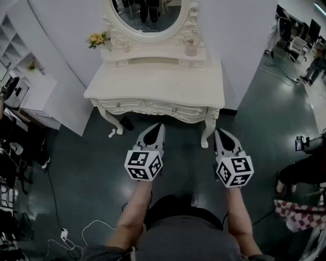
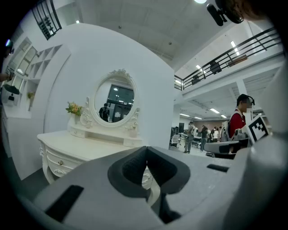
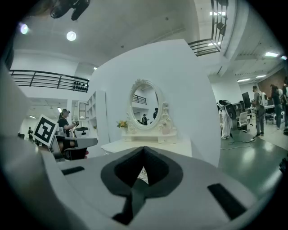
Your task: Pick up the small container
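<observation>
Flowers [image 1: 97, 38]: I see a small yellow bunch at the left end of the raised back shelf of the desk [image 1: 158, 84], beside the oval mirror [image 1: 147, 12].
Left forearm [image 1: 133, 216]: bare, stretched forward and angled a little inward from the body, over the dark floor short of the desk.
Left gripper [image 1: 159, 126]: I see it held low in front of the desk, nose toward the drawer front, marker cube on top. In its own view the jaws are pressed together with nothing between them.
Desk: white and carved, on curved legs, standing against a white wall. Both grippers are short of its front edge.
Small container [image 1: 190, 49]: pale and upright at the right end of the back shelf, just beside the mirror's frame. It is well apart from both grippers and untouched. The left gripper view shows the small container [image 2: 132, 133] to the right of the mirror's foot.
Right gripper [image 1: 219, 131]: level with the left one and apart from it, nose beside the desk's right front leg. Its jaws are closed tight on nothing.
Right forearm [image 1: 237, 211]: bare, running almost straight ahead, roughly parallel to the left.
</observation>
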`<state>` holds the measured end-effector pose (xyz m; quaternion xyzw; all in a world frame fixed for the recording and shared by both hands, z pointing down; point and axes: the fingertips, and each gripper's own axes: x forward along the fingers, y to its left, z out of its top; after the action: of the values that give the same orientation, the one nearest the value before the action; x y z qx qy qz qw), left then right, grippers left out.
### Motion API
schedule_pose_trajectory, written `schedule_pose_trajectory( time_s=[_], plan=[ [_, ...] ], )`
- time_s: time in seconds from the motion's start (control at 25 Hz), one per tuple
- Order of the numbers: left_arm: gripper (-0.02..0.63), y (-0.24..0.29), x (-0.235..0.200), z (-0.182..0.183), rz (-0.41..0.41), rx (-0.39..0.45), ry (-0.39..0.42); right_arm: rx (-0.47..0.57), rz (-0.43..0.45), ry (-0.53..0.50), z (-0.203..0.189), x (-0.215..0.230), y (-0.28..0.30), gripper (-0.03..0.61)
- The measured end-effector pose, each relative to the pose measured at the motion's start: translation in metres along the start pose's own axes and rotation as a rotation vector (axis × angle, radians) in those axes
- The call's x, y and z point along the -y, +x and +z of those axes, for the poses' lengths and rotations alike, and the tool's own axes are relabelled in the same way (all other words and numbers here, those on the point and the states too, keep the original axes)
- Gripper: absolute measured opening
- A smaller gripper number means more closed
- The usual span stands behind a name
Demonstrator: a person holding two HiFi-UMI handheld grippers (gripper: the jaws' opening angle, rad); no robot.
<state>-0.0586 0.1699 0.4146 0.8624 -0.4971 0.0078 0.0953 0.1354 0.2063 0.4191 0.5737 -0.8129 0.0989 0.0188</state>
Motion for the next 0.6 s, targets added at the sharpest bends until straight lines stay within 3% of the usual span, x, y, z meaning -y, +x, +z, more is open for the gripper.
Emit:
schedule_pose_trajectory(
  time_s=[0.6],
  plan=[
    [0.005, 0.018, -0.006, 0.006, 0.039, 0.001, 0.023, 0.021, 0.022, 0.027, 0.009, 0.014, 0.015, 0.003]
  ],
)
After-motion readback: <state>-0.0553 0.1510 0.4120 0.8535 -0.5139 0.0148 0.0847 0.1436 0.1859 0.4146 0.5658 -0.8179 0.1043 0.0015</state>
